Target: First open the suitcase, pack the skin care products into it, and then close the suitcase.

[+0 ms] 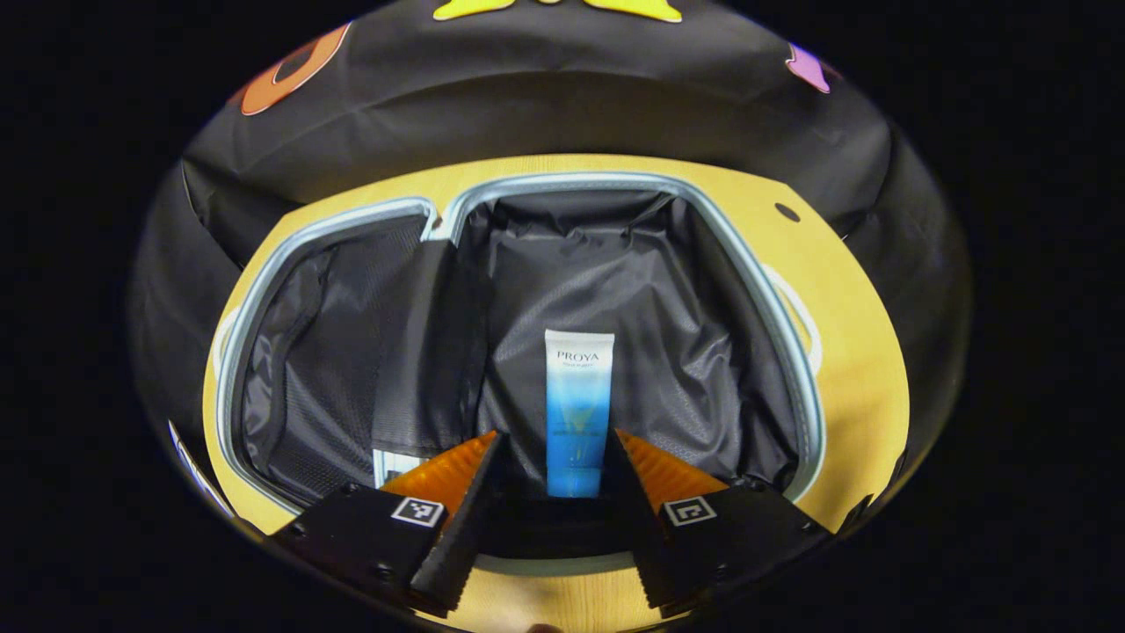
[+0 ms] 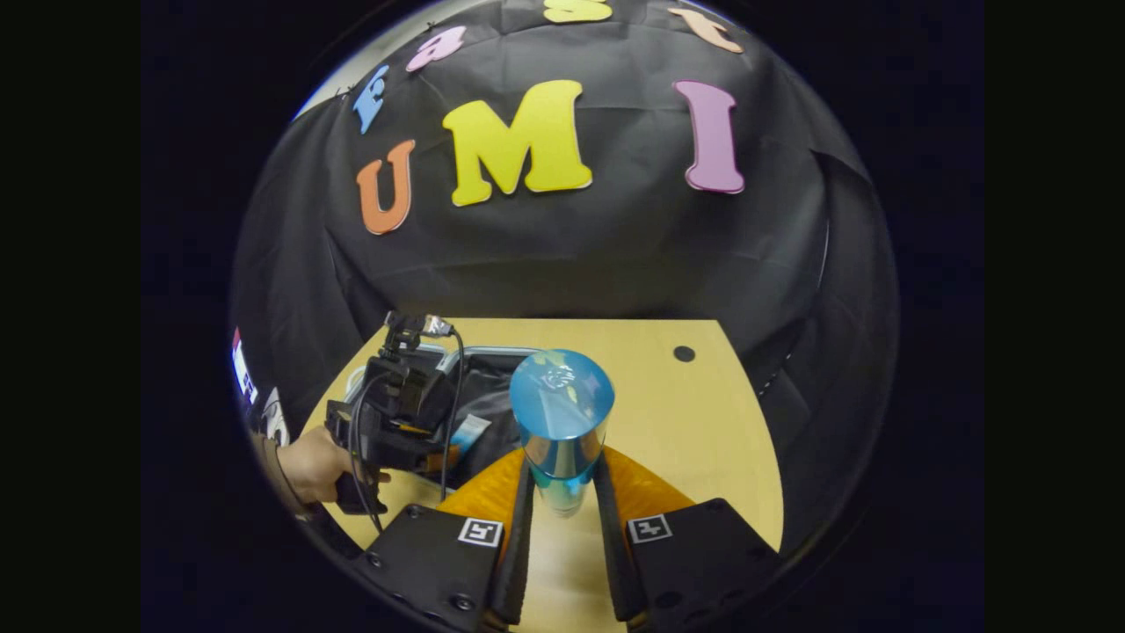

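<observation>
The suitcase (image 1: 773, 299) lies open on the wooden table, its dark lining showing in both halves. A white-and-blue tube (image 1: 577, 404) lies on the lining of the right half, pointing away from me. My left gripper (image 1: 555, 435) stands open just above the tube's near end, its fingers on either side and apart from it. In the right gripper view, my right gripper (image 2: 563, 459) is shut on a shiny blue bottle (image 2: 561, 413), held above the table with its top towards the camera. That view also has the left gripper (image 2: 400, 413) over the suitcase (image 2: 492, 356) and the tube (image 2: 470, 432).
A small white item (image 1: 395, 462) sits in the left half, partly behind my left finger. The table (image 2: 694, 422) has bare wood to the right of the suitcase, with a dark hole (image 2: 684, 353) near its far edge. A hand (image 2: 312, 466) holds the left gripper.
</observation>
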### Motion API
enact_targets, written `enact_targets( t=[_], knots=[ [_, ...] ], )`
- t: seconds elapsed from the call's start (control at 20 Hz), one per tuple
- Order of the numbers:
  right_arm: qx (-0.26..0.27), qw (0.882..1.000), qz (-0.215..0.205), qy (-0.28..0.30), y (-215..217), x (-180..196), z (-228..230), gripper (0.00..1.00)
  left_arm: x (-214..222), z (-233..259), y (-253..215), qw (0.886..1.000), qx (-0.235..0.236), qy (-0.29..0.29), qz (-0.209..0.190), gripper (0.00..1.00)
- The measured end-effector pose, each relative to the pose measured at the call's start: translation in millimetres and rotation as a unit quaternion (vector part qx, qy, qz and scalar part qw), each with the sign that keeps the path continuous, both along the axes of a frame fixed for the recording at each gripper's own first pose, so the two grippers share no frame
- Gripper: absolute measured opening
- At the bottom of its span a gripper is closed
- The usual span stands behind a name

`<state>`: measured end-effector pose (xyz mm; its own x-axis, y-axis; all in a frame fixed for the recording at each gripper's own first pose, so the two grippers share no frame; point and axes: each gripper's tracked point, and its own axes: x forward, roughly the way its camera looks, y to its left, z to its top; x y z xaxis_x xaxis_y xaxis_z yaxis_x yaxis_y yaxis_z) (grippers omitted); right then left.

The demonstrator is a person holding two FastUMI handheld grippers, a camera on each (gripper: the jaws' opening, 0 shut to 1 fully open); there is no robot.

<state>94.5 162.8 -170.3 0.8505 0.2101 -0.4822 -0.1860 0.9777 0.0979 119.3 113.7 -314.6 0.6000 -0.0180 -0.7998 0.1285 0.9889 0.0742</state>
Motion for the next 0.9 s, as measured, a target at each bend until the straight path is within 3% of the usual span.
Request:
enact_targets(
  t=[0.05,0.1,0.15,0.2,0.25,0.3,0.35,0.65,0.9],
  knots=[
    [0.005,1.0,0.01,0.006,15,4,-3,0.35,-2,10,-1,1.0,-0.005,-0.018,-0.006,0.8],
    [0.01,1.0,0.02,0.013,29,8,-8,0.35,-6,20,0,0.999,-0.007,-0.037,-0.012,0.83],
    [0.013,0.999,0.028,0.022,41,13,-14,0.35,-10,29,2,0.998,-0.009,-0.055,-0.016,0.98],
    [0.016,0.999,0.032,0.033,52,19,-22,0.35,-17,37,7,0.997,-0.008,-0.07,-0.017,0.92],
    [0.023,0.998,0.034,0.049,64,24,-32,0.35,-24,43,12,0.996,-0.01,-0.082,-0.017,0.93],
    [0.03,0.997,0.035,0.065,75,26,-42,0.35,-31,48,17,0.995,-0.014,-0.093,-0.017,1.0],
    [0.03,0.996,0.036,0.079,85,28,-52,0.35,-39,51,23,0.994,-0.016,-0.103,-0.016,0.93],
    [0.006,0.988,0.029,0.153,130,49,-118,0.35,-80,65,73,0.987,-0.019,-0.16,-0.008,0.93],
    [-0.021,0.976,-0.016,0.218,138,67,-161,0.35,-102,59,118,0.985,-0.032,-0.164,0.044,0.93]
  ],
)
